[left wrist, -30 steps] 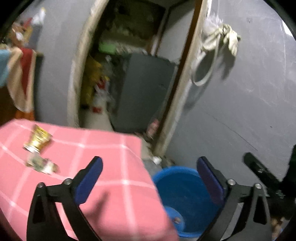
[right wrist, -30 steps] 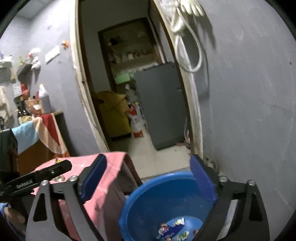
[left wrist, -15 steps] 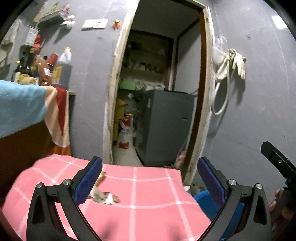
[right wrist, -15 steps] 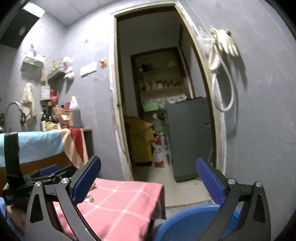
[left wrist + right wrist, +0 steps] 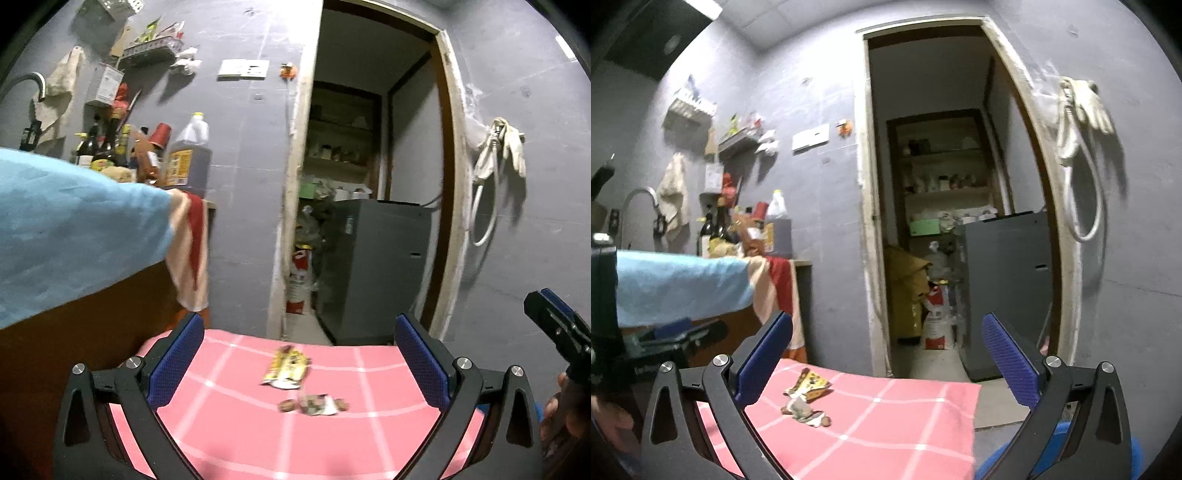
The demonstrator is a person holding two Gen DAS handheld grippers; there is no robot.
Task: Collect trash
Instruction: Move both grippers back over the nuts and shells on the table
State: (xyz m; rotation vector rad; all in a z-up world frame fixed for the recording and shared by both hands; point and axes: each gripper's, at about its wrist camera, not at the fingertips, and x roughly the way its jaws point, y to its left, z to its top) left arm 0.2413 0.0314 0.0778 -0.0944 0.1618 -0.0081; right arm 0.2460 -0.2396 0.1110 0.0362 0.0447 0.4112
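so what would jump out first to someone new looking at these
The pink checked cloth fills the foreground, with a yellow wrapper and crumpled scraps lying near its middle. Both the left gripper and right gripper frame it with jaws wide open and empty. Behind stands an open doorway.

Pink white-checked tablecloth (image 5: 369, 435), yellow wrapper (image 5: 286, 369)

pink checked cloth (image 5: 325, 443), grey fridge (image 5: 373, 269), bottles (image 5: 147, 155)
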